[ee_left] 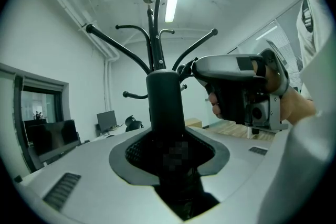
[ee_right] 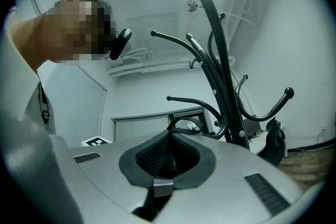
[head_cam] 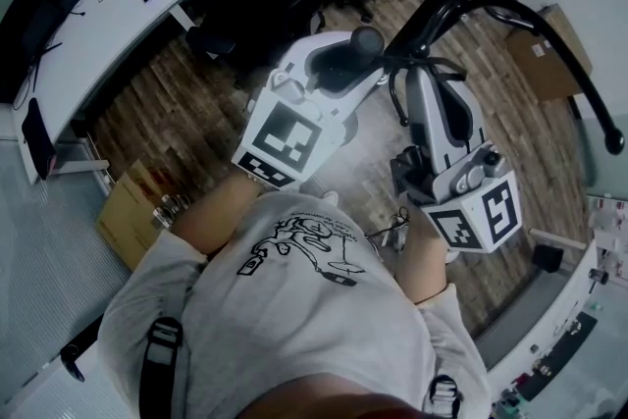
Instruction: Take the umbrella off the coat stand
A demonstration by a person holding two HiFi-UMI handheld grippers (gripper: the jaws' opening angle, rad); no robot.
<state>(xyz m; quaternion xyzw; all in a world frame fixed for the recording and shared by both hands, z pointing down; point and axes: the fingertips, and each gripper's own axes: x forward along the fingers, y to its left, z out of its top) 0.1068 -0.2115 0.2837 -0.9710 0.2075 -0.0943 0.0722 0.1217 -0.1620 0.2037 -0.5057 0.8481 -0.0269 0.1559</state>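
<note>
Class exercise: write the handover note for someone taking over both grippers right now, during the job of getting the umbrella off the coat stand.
Grippers: the left gripper is shut on the umbrella, held upright in front of the coat stand. The right gripper is shut on the strap, beside a lower hook.
Done: both grips made.
Left: I cannot tell whether the strap is clear of the hook. Probably lift it free, then draw the umbrella away.
</note>
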